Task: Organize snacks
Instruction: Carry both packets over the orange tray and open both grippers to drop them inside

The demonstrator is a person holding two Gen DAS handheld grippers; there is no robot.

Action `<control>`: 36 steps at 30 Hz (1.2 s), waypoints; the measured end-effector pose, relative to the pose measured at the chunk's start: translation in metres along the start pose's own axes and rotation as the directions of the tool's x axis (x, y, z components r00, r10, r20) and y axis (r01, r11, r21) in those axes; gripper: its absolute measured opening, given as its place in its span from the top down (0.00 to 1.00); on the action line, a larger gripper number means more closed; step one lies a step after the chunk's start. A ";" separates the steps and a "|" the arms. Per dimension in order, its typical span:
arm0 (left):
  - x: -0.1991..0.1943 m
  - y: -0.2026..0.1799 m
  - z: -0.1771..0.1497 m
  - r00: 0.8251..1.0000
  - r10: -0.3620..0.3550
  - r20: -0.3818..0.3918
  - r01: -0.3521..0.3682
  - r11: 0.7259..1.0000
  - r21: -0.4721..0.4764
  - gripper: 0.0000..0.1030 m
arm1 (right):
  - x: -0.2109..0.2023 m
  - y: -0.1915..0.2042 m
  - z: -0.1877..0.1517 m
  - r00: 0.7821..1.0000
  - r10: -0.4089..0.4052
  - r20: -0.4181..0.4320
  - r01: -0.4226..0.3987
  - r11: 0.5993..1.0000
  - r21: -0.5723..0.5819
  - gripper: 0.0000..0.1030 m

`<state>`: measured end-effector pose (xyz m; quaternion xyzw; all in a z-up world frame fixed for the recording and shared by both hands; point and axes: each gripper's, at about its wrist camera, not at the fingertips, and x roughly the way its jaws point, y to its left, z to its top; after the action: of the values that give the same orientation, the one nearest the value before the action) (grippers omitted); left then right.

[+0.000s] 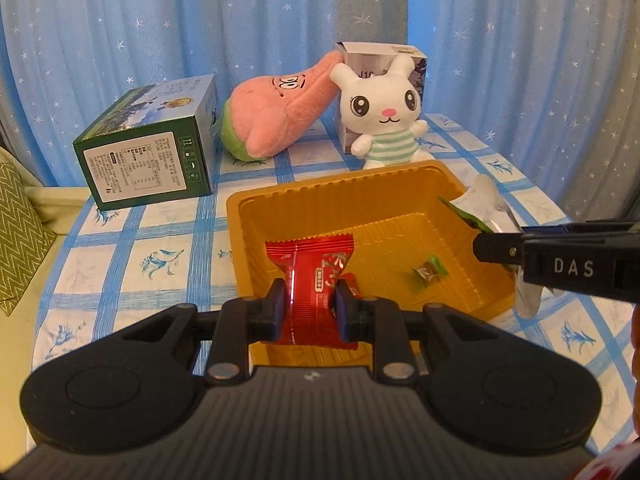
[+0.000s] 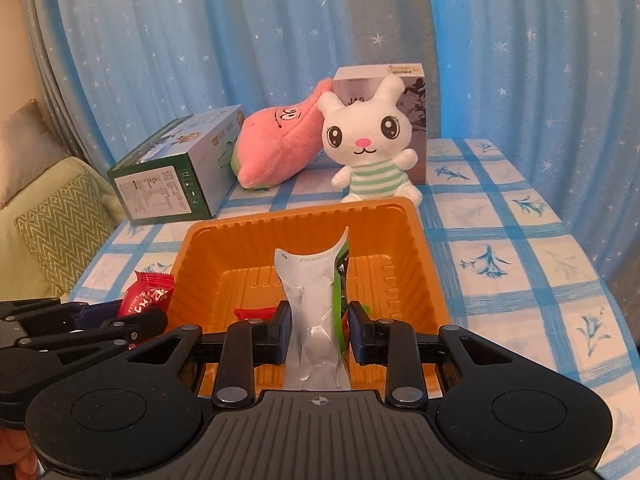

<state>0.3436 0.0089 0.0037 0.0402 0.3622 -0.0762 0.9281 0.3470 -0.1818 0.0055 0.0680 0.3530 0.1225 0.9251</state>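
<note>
My left gripper is shut on a red snack packet and holds it over the near left corner of the orange tray. My right gripper is shut on a silver and green snack pouch, held upright over the tray's near edge. A small green wrapped candy lies on the tray floor, and another red packet lies inside at the near left. In the right wrist view the left gripper with its red packet sits to the left of the tray.
Behind the tray stand a white plush rabbit, a pink plush toy, a green box lying on its side, and a grey box. A blue checked cloth covers the table. Blue curtains hang behind. A green cushion lies left.
</note>
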 end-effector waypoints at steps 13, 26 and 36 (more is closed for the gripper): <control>0.033 0.015 0.004 0.999 0.011 -0.039 -0.012 1.000 -0.026 0.78 | 0.027 -0.010 0.008 0.999 0.002 -0.040 0.000 0.999 0.045 0.71; 0.031 0.014 -0.008 1.000 0.019 -0.017 -0.019 0.999 -0.035 0.57 | 0.032 -0.019 0.002 0.998 0.001 -0.057 0.002 0.998 0.065 0.71; 0.015 0.025 -0.021 0.999 0.048 0.001 -0.047 0.998 -0.045 0.52 | 0.033 -0.014 0.008 0.999 0.018 -0.044 -0.015 0.996 0.083 0.71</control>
<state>0.3447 0.0350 -0.0210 0.0280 0.3616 -0.0461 0.9308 0.3788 -0.1862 -0.0125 0.1063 0.3779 0.1169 0.9123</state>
